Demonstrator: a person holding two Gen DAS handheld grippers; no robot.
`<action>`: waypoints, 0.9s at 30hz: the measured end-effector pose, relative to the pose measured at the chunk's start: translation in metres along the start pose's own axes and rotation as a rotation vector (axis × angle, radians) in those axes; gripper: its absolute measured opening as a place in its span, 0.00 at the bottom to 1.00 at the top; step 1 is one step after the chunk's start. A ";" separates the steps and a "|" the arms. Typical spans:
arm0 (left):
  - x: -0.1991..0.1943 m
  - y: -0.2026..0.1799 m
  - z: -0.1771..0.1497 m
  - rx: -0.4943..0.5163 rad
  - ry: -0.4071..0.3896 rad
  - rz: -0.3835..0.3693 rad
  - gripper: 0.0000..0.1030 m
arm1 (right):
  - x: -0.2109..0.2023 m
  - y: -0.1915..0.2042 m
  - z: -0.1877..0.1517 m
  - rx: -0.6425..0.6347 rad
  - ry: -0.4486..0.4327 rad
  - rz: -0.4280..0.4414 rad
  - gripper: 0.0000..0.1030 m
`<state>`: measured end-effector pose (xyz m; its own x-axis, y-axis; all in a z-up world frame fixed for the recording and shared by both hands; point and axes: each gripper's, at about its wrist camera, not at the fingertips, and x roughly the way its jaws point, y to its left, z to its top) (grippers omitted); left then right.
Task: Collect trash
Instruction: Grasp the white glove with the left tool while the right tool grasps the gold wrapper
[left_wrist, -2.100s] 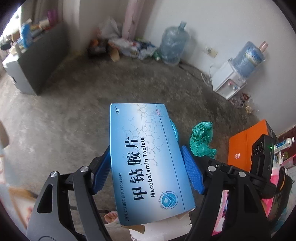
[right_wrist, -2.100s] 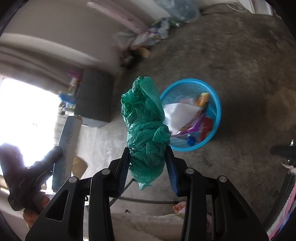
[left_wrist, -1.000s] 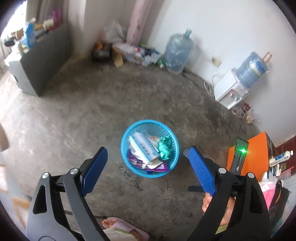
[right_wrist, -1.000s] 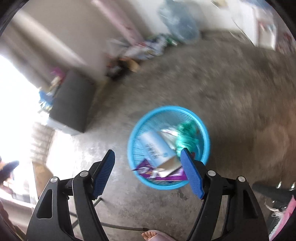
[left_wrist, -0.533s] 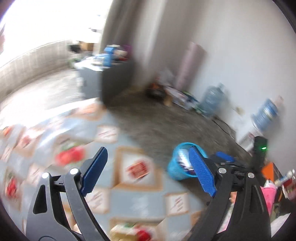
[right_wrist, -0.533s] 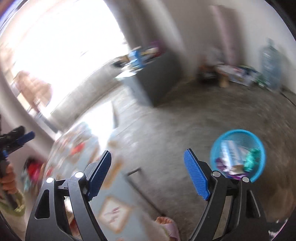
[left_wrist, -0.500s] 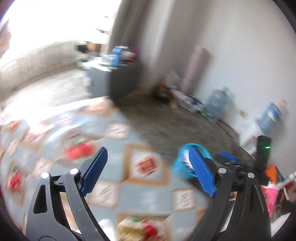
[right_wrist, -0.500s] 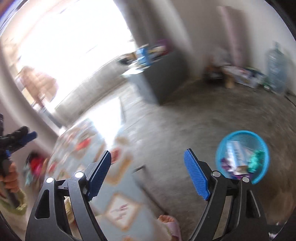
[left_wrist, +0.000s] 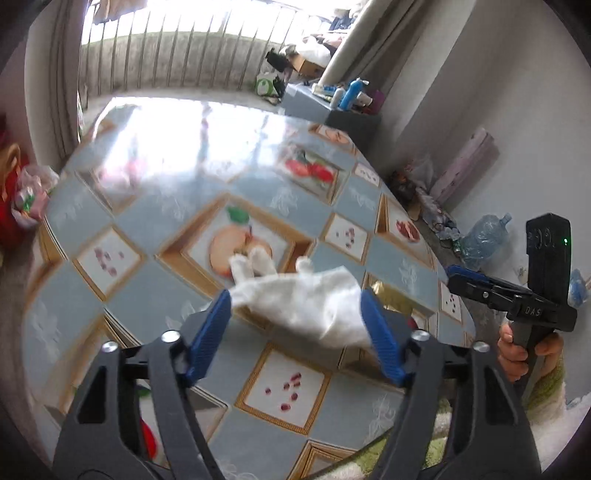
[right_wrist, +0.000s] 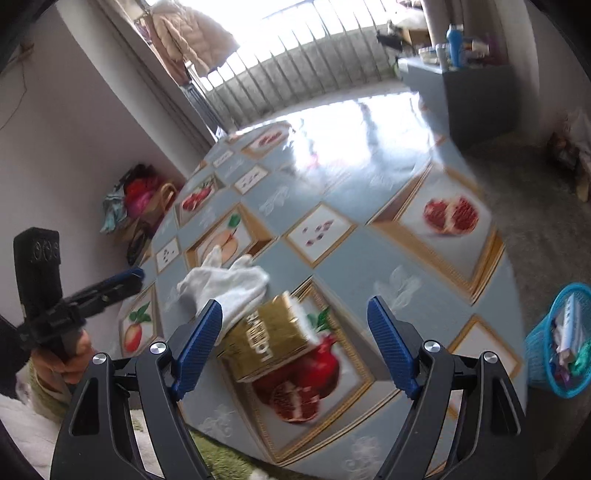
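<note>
The left gripper (left_wrist: 295, 325) points down at the table, its jaws closing with a white glove (left_wrist: 306, 299) between the blue pads; the pads stand at the glove's two ends, and whether they press on it yet cannot be told, since the view is blurred. The glove lies flat on the fruit-patterned tablecloth (left_wrist: 155, 280), its fingers reaching toward 11 o'clock over a printed peach. At 3 o'clock in that view a hand (left_wrist: 517, 350) holds the other tool's handle.

The right gripper (right_wrist: 295, 336) hangs above the table with its jaws wide apart and nothing clamped. Between them, lower down, a gold box (right_wrist: 269, 336) rests on the cloth over a printed pomegranate, tilted, with dark lettering on its side. The glove (right_wrist: 225, 284) lies just beside the box at its 10 o'clock, touching or overlapping its corner. At 9 o'clock the left gripper (right_wrist: 133, 275) shows side-on. At 4 o'clock, off the table's edge on the grey floor, stands a blue basket (right_wrist: 535, 347) with wrappers and paper inside.
</note>
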<state>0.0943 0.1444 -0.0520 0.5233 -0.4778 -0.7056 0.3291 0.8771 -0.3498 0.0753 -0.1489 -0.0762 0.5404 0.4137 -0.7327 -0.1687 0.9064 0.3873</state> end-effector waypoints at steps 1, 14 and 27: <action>0.004 0.001 -0.005 -0.003 0.003 -0.011 0.59 | 0.004 0.000 -0.003 0.020 0.023 0.008 0.76; 0.081 -0.015 -0.006 0.019 0.158 -0.101 0.17 | 0.039 -0.020 -0.031 0.280 0.185 0.064 0.31; 0.075 -0.046 -0.047 0.014 0.238 -0.203 0.17 | 0.066 -0.014 0.009 0.171 0.130 0.020 0.28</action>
<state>0.0813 0.0701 -0.1182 0.2477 -0.6164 -0.7475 0.4200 0.7636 -0.4905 0.1204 -0.1347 -0.1251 0.4257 0.4493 -0.7854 -0.0301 0.8745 0.4840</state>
